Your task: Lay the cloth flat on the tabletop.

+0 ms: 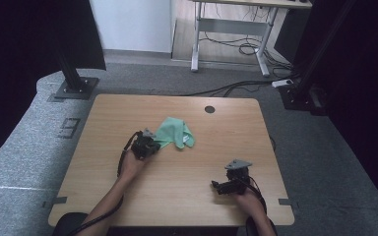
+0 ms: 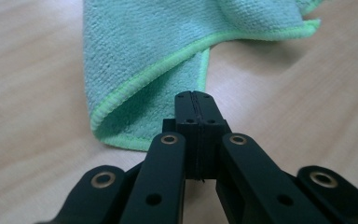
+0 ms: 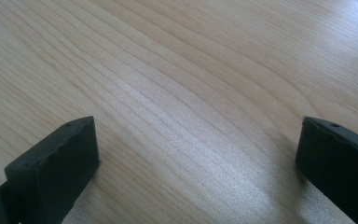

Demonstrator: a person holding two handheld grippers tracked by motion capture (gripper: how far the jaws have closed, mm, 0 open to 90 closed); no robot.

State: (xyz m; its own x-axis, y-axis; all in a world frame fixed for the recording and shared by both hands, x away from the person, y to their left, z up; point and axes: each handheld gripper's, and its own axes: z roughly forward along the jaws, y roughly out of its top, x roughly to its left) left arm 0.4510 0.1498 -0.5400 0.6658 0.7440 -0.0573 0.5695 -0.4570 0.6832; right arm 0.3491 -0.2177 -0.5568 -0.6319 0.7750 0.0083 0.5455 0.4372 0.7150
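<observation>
At the near right edge of the wooden table [image 1: 177, 187], the right gripper [image 1: 215, 185] lies low in the person's hand, pointing left, its jaws standing wide apart over bare wood. Farther in, the left forearm reaches diagonally forward, and the left gripper [image 1: 153, 145] points toward the green cloth [image 1: 174, 132]. Its jaws are pressed together; whether they pinch the cloth's near edge I cannot tell. The cloth lies crumpled and folded near the table's middle.

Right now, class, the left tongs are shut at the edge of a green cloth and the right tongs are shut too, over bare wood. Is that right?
Not quite. The right tongs stand wide open over the table, as the right gripper view shows. The left tongs are indeed shut at the green cloth.
</observation>
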